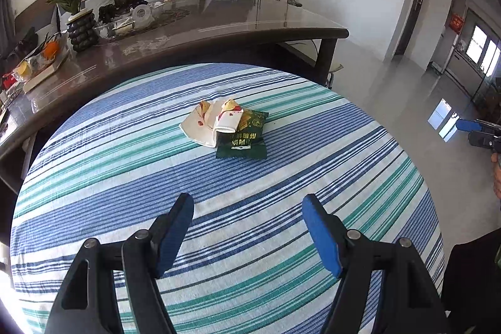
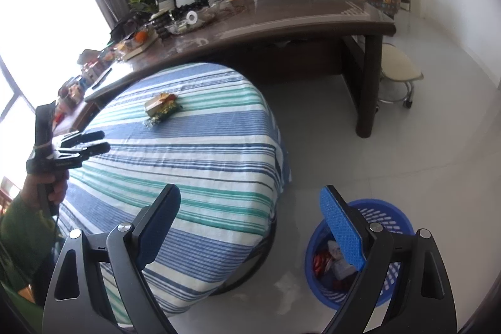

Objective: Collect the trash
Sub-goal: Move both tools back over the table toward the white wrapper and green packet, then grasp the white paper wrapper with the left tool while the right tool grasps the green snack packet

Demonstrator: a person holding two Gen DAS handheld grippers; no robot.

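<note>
Progress: some wrappers are already seen in the perforated blue plastic basket (image 2: 388, 218) on the floor | Grippers: left gripper (image 1: 247, 235) and right gripper (image 2: 250, 227) are spread wide, nothing held | Remaining: a crumpled white wrapper (image 1: 208, 124) and glossy green packet (image 1: 245, 140), touching, are left mid-table on the striped woven tablecloth (image 1: 125, 165).

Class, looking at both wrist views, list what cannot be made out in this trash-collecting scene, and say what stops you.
- Blue basket, right wrist view: its contents are partly hidden behind the right tool.
- Green packet, left wrist view: its print is too small and upside down to read.
- White wrapper, left wrist view: crumpled, original shape unclear.
- Clutter on the brown table: too small to identify.
</note>
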